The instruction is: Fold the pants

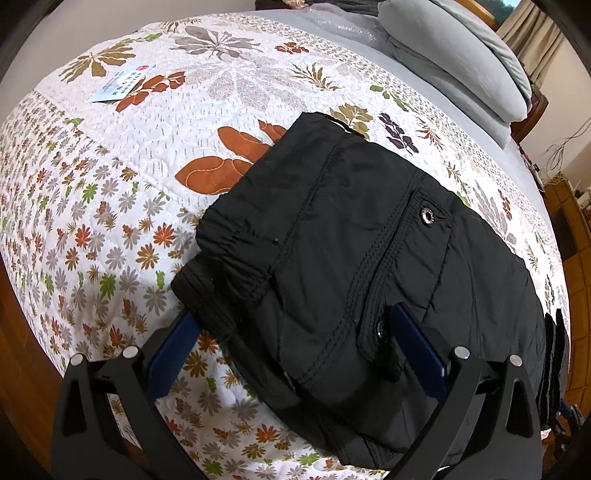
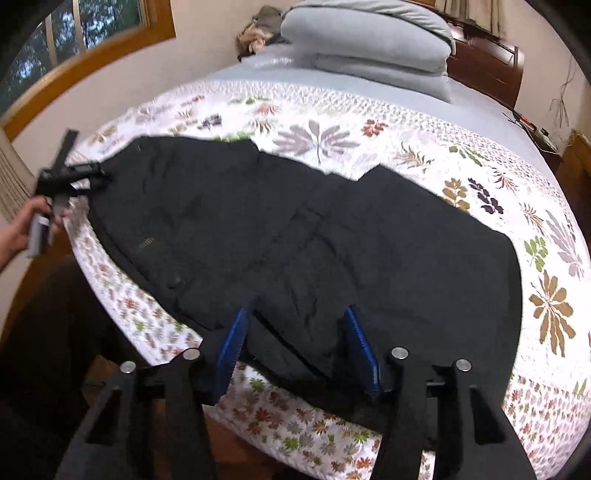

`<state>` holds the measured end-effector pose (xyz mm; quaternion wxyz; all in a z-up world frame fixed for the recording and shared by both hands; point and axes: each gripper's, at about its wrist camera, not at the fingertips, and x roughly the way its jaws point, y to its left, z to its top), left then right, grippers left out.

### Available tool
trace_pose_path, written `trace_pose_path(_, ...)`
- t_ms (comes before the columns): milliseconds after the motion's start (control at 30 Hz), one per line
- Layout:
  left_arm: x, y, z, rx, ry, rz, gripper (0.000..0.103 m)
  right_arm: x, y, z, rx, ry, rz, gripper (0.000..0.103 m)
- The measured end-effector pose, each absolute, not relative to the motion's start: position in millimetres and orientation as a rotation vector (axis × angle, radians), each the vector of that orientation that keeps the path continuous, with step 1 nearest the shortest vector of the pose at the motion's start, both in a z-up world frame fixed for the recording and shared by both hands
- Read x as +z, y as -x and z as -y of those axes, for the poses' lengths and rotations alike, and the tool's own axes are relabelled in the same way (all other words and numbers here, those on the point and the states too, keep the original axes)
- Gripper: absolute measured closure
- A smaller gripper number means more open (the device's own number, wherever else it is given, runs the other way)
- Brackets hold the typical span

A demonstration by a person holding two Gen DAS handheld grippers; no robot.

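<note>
Black pants (image 2: pixel 295 236) lie flat along the near edge of the bed, on a floral quilt (image 2: pixel 424 122). In the left wrist view the waistband end (image 1: pixel 332 240) fills the middle, with a snap pocket (image 1: pixel 426 215). My left gripper (image 1: pixel 291 325) is open, one blue finger under the waistband corner and the other (image 1: pixel 417 347) on top by the pocket. It also shows in the right wrist view (image 2: pixel 74 177), at the far left end of the pants. My right gripper (image 2: pixel 295 336) is open, its blue fingers (image 2: pixel 232 343) straddling the near edge of the pants.
Folded grey bedding (image 2: pixel 369 48) is stacked at the head of the bed. A small card (image 1: pixel 122 83) lies on the quilt far left. A wooden headboard (image 2: pixel 484 70) and a window (image 2: pixel 74 33) stand beyond. The bed edge (image 2: pixel 295 435) drops off below my grippers.
</note>
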<state>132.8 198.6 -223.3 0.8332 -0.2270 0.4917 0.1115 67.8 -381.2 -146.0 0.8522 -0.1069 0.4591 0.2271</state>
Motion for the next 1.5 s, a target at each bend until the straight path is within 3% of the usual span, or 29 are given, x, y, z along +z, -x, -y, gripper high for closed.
trace_pose_path(100,-224.2,-132.9,-198.9,0.235,0.482,-1.043,0.002,-153.0,-73.3,377.2,0.479,0.254,-0.963,0.060)
trace_pose_path(167,-224.1,-133.1,-198.9,0.235,0.485,-1.043,0.002,-153.7,-75.3,376.2,0.491,0.252,-0.971,0.077)
trace_pose_path(267,-224.8,-132.9,-198.3,0.236,0.486,-1.041,0.002,-148.0,-76.2,378.7,0.507,0.222,-0.971,0.086)
trace_pose_path(500,-225.3,-132.7,-198.9,0.241,0.490,-1.038,0.002,-117.5,-62.5,367.7,0.632,0.173,-0.917,0.088)
trace_pose_path(733,-224.9,-134.7,-201.7,0.242,0.494,-1.043,0.002,-164.8,-64.2,339.9,0.633,0.262,-1.004,0.087)
trace_pose_path(800,-224.7,-135.5,-202.5,0.241,0.494,-1.047,0.002,-169.6,-66.0,342.1,0.638,0.239,-1.012,0.086)
trace_pose_path(933,-225.8,-136.7,-206.1,0.234,0.495,-1.048,0.002,-154.2,-63.6,348.3,0.672,0.154,-1.020,0.057)
trace_pose_path(1367,-217.3,-126.3,-205.3,0.213,0.521,-1.023,0.002,-153.6,-67.7,341.1,0.618,0.210,-1.031,0.056)
trace_pose_path(1500,-213.8,-107.9,-212.7,0.108,0.663,-0.993,0.002,-131.2,-68.9,357.0,0.616,0.147,-0.991,0.046)
